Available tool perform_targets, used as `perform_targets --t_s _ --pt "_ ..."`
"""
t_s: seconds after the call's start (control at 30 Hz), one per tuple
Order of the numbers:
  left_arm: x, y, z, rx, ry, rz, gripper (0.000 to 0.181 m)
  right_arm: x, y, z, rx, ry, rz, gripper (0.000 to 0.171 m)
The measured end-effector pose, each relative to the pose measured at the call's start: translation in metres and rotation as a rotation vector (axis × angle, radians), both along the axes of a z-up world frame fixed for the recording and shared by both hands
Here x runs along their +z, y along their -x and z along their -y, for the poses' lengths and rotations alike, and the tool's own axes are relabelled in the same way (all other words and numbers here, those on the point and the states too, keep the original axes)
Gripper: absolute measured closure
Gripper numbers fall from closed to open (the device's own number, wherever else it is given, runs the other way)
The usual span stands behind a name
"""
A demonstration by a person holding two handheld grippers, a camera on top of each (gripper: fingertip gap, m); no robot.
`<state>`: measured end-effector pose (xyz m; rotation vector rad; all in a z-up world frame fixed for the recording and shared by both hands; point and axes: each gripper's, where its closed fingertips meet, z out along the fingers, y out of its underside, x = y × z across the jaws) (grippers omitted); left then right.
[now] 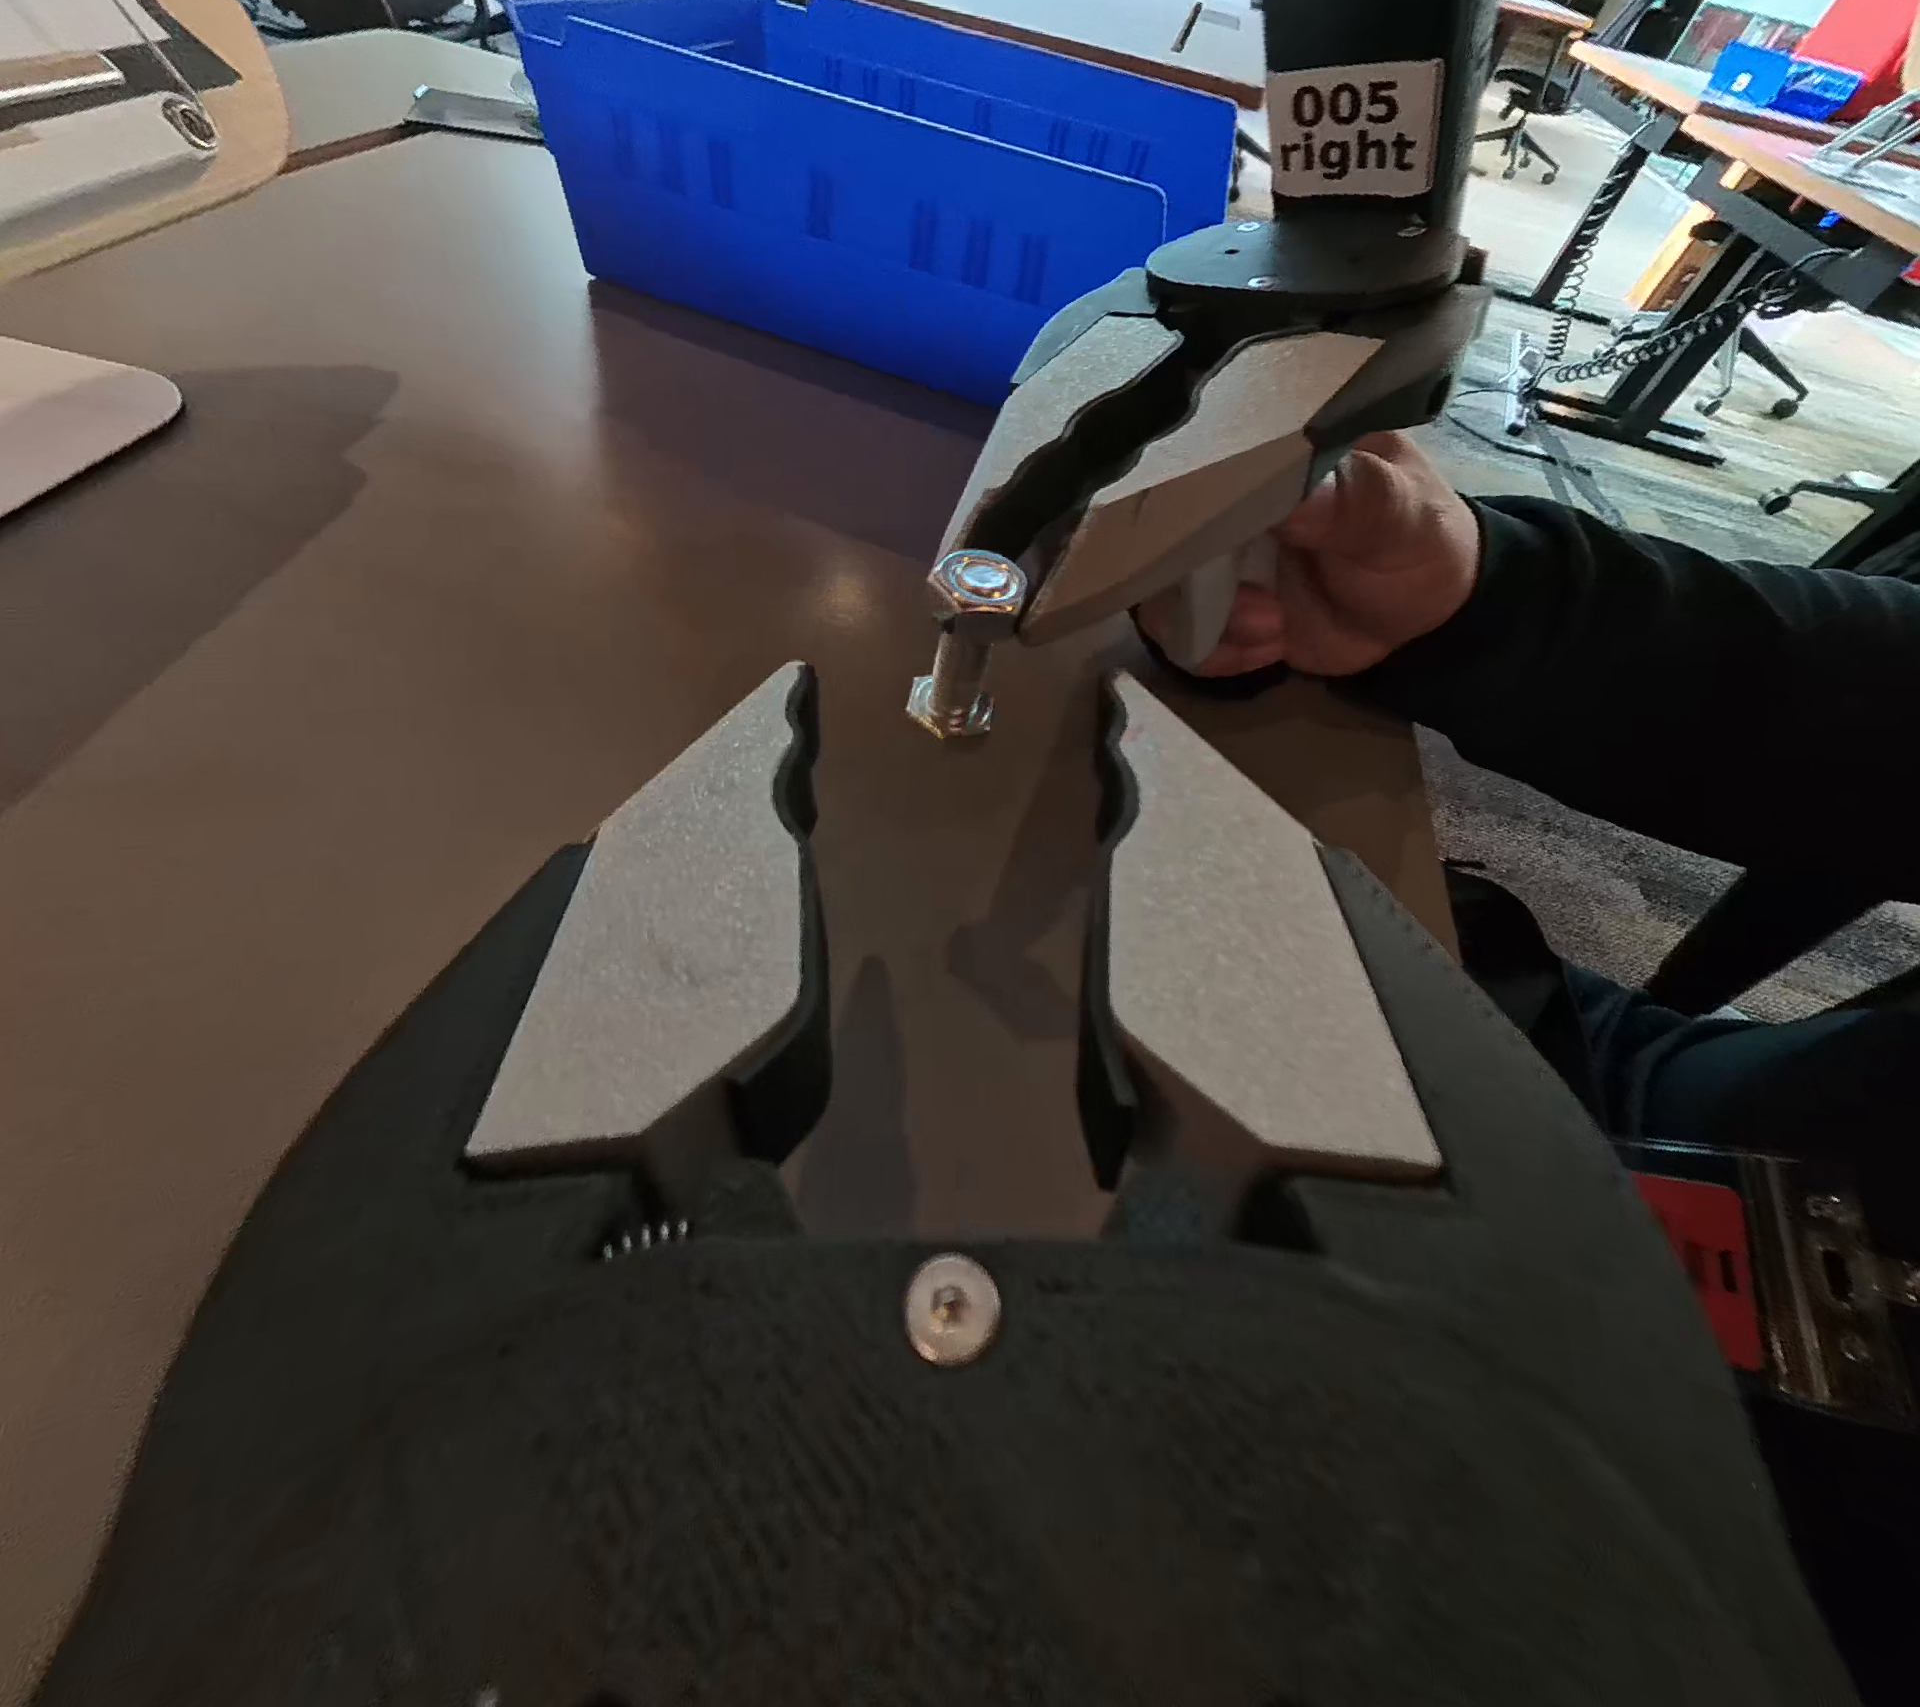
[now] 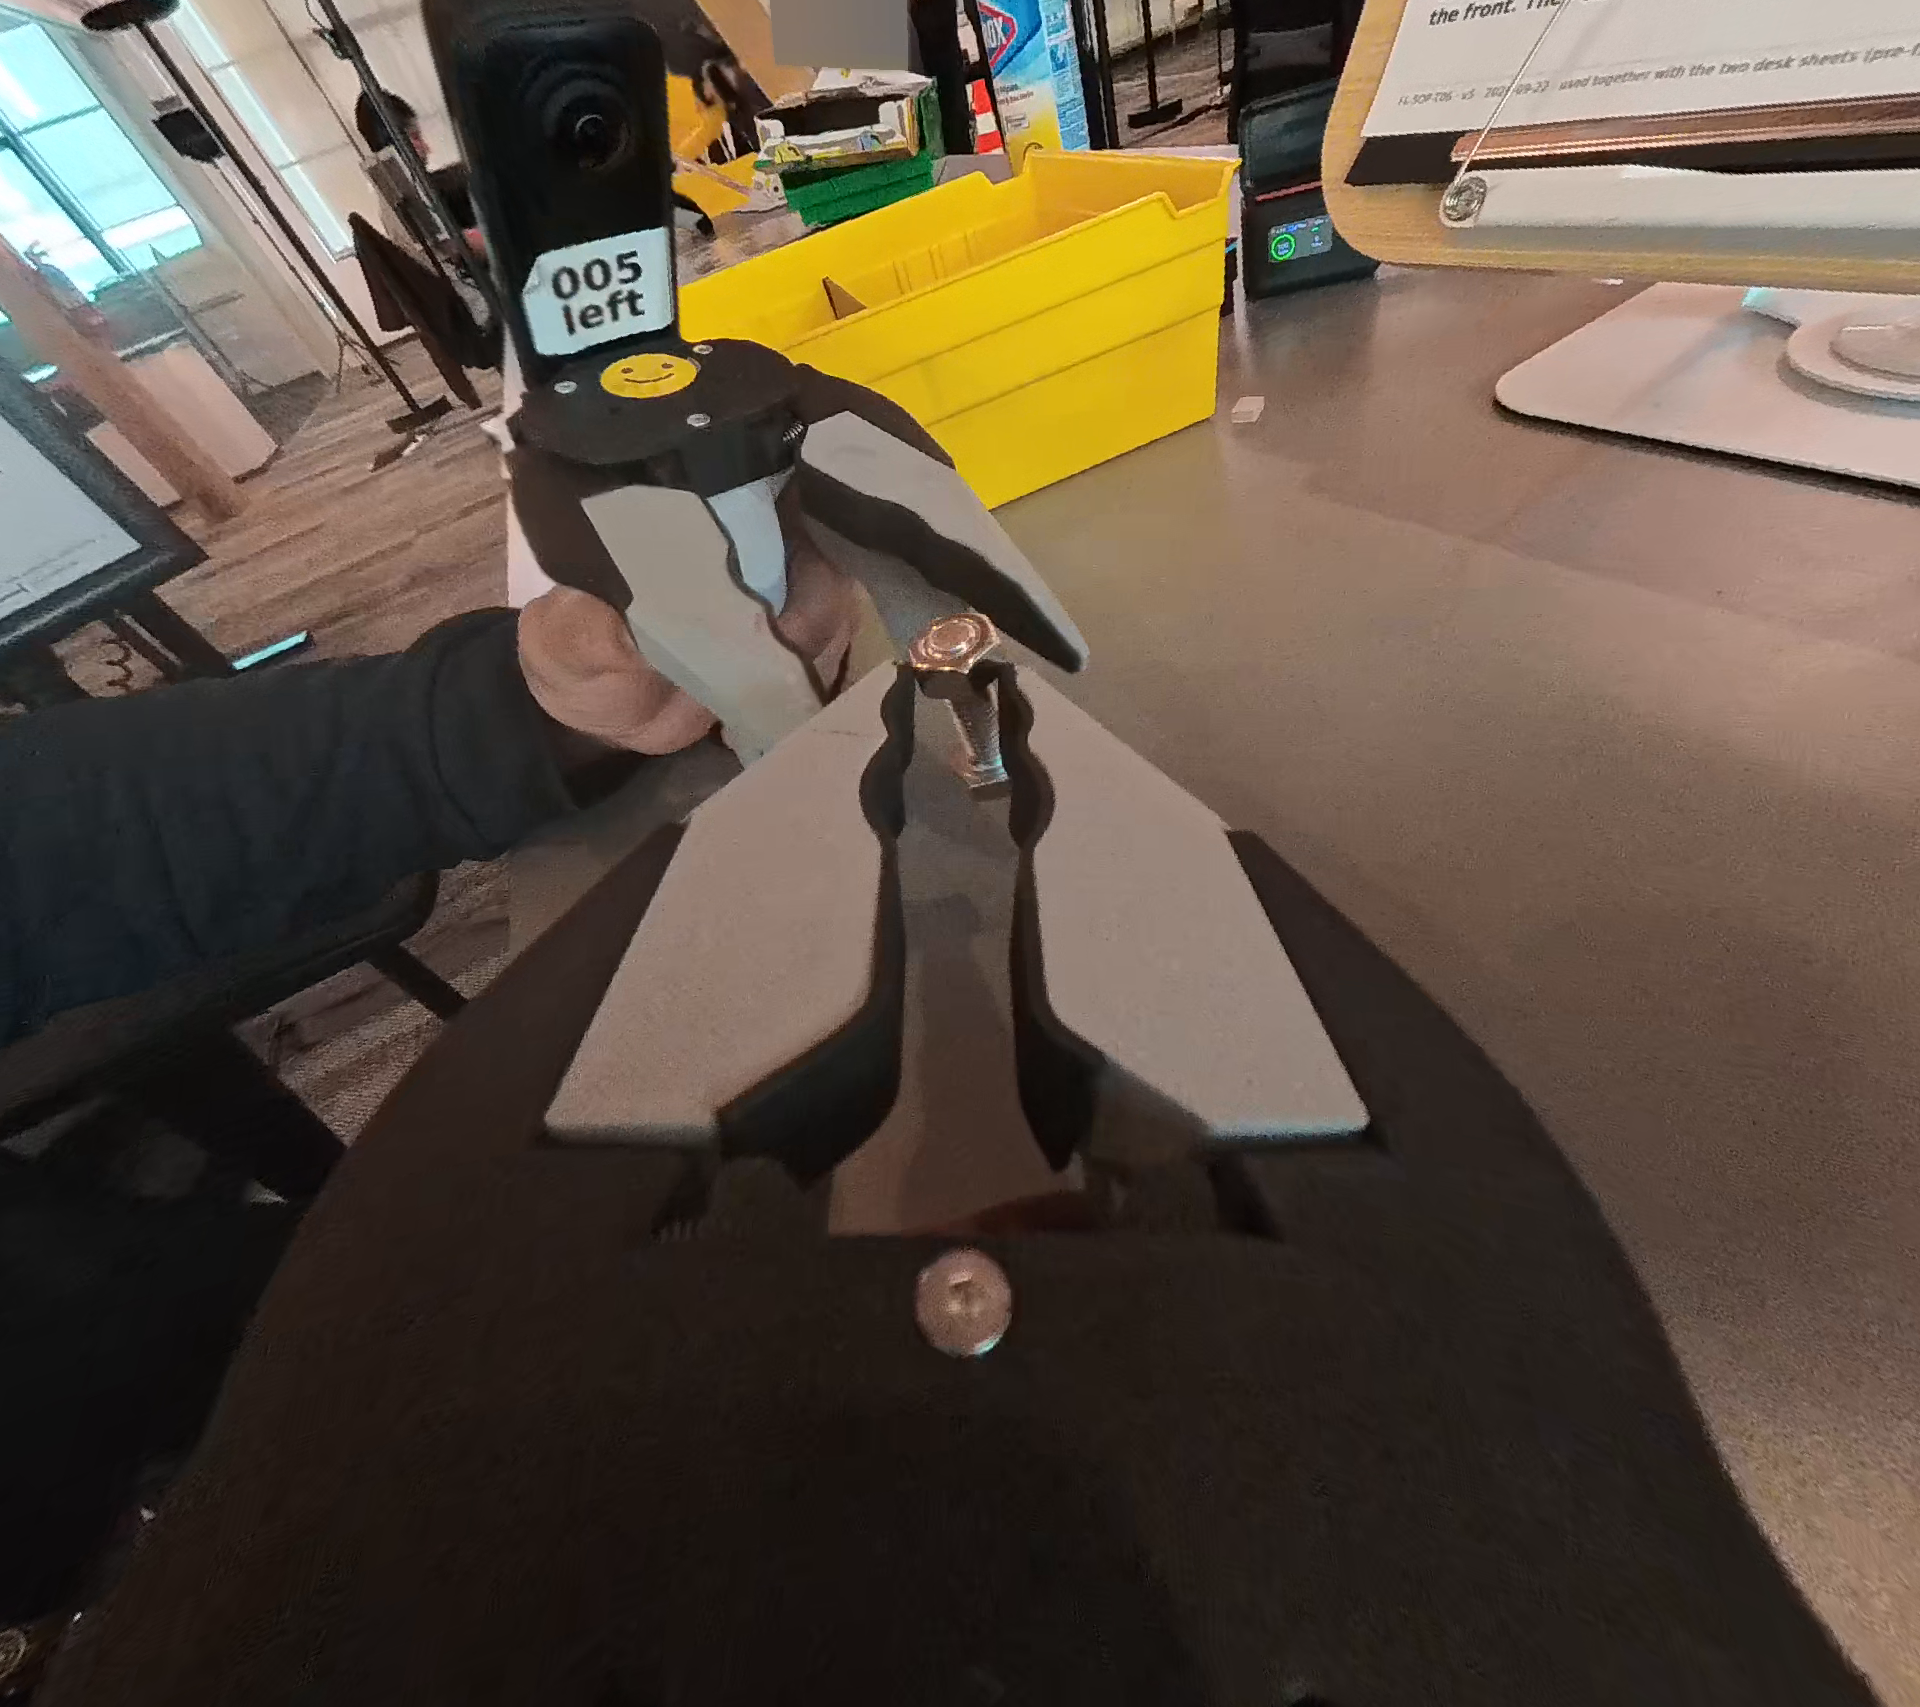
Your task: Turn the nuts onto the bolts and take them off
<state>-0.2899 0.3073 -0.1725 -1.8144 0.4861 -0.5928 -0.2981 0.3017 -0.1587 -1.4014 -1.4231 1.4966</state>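
- Short silver steel bolt [image 1: 951, 670] stands upright on the dark brown tabletop [image 1: 416, 618], one hex end down, just in front of the blue plastic bin [image 1: 862, 171].
- Silver hex nut [image 1: 977, 592] sits at the bolt's top end, well above the base hex.
- Judgement: small, rigid, dense for its size; smooth plated flats are slippery, so take hold across opposite flats, not on the threads. The narrow base tips easily.
- Right gripper [image 1: 997, 597] reaches down from beside the bin, its grey fingers pinching the nut.
- Left gripper [image 1: 956, 701] sits on the near side of the bolt, fingers spread, touching nothing.
- Judgement: steady the base hex before turning.
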Motion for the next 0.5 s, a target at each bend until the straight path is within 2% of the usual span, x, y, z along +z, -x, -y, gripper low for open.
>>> perform_targets --t_s 0.3,0.47,0.5 --pt "-0.010 -0.005 -0.001 0.002 0.016 -0.098 0.140 0.006 -0.003 0.005 0.029 0.029 -0.030 0.158" --pt "-0.011 -0.008 0.001 -0.014 0.005 -0.122 0.155 0.007 -0.003 0.009 0.054 0.036 -0.034 0.159" --pt "-0.012 -0.010 0.002 -0.019 0.002 -0.134 0.163 0.007 -0.004 0.010 0.059 0.039 -0.039 0.159"
